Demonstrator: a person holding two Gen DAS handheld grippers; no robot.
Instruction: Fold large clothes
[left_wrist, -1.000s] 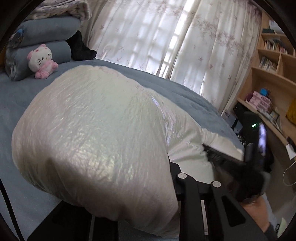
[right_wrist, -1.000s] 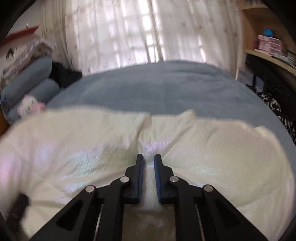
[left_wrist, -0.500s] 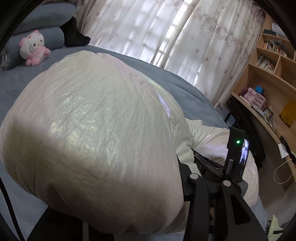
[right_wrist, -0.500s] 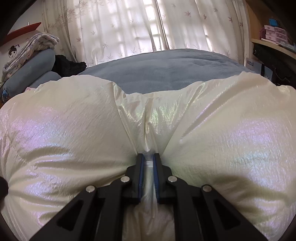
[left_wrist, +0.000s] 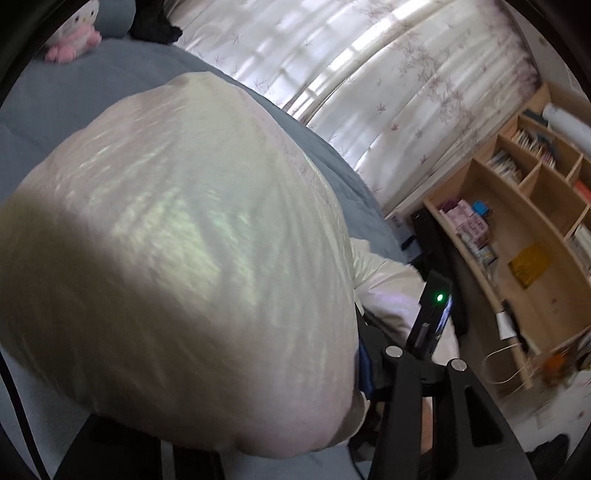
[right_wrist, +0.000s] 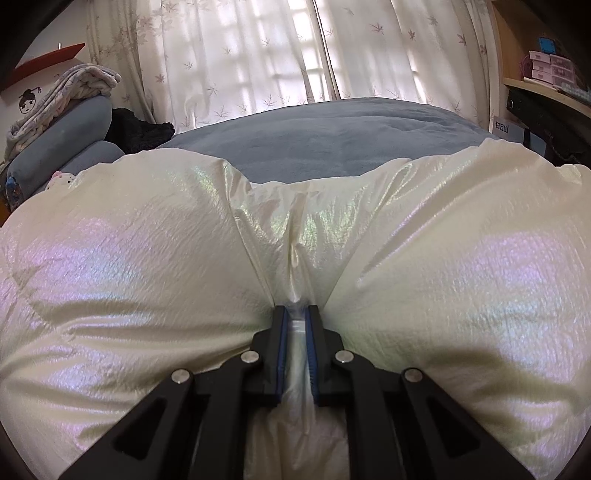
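Two claws | right claw (right_wrist: 296, 321) pinching jacket (right_wrist: 424, 258) fold | bed (right_wrist: 332, 136) beyond

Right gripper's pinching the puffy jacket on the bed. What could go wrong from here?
1. The right gripper pinches only a thin fold of the slick white jacket; it could slip out.
2. The left gripper, its jaws just opening, is mostly buried under the jacket's bulk, so a blind regrip may miss.

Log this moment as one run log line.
step: folding puffy white jacket on bed | right claw: shut on jacket fold | left claw: just been opening, jacket bulging across it
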